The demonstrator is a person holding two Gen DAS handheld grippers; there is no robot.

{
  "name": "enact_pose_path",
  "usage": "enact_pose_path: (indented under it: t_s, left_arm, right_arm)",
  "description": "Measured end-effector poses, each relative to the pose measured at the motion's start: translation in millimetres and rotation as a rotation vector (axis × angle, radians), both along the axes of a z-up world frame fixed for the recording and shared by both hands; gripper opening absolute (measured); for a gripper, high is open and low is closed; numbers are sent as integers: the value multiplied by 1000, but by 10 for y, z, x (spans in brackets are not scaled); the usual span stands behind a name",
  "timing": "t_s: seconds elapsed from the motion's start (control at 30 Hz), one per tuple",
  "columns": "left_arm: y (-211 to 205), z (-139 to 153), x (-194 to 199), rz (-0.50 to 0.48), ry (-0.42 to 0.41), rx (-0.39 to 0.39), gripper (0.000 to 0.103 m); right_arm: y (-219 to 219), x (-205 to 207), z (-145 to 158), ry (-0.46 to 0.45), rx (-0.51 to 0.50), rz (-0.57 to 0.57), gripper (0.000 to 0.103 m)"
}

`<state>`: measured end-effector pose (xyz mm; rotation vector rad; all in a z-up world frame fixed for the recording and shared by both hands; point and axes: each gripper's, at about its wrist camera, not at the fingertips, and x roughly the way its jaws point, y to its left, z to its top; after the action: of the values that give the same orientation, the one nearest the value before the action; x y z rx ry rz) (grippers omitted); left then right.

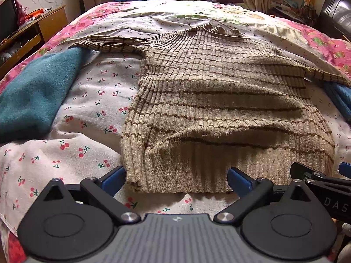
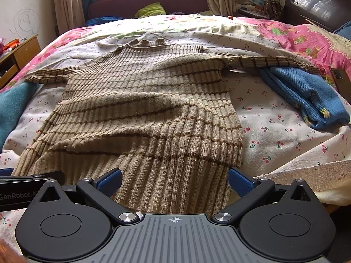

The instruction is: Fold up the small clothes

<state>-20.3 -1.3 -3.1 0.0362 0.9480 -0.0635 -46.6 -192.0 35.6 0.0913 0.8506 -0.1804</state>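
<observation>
Sweater (image 1: pixel 219 100) first: a tan ribbed one with thin brown stripes, spread flat on the bed (image 1: pixel 96 100), and it lies straight ahead of both tools, its long axis running away from them, hem nearest and collar farthest. The left hand-held gripper (image 1: pixel 176 180) has its blue fingers spread wide, and the hem's left corner sits just between and ahead of them, not pinched. The right hand-held gripper (image 2: pixel 175 180) is spread as well, with the hem's right stretch lying between its fingers, again loose. Each tool sits at its own end of the hem, so neither is clearly nearer; to my eye the coming move is a grab of the two hem corners, to carry the hem up toward the collar. Both sleeves stick out sideways, the left one resting on a teal cloth (image 1: pixel 33 96) off to the left, the right one across a folded blue knit (image 2: pixel 307 96) off to the right. Readable writing: "GenRobot.A…" on the tool at the left edge of the right view, and "DAS" on the tool at the right edge of the left view.
</observation>
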Motion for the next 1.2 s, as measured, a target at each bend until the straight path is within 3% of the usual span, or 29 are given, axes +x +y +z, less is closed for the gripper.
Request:
enact_pose_path:
  t_s: [0.53,0.7,0.8,0.97,1.2]
  left_arm:
    - [-311,234,418,-71,-111,20,103]
    - [-555,159,613,-127,-99,32,103]
    - [-727,8,718,-179,-44,44,103]
    - [-910,-223,807,-248,51,16,102]
    - [-1260,-35,1097,-304,-72,-37,102]
  right_arm:
    - [-294,311,238,-58,32,-26,103]
    - [-527,493,193,-47,56,-71,103]
    - [-669,544,133,-23,77,-96,102]
    - [-1072,647,245,-46,127,-156,102]
    - [-2147,1207,417,-108,61,-357,102]
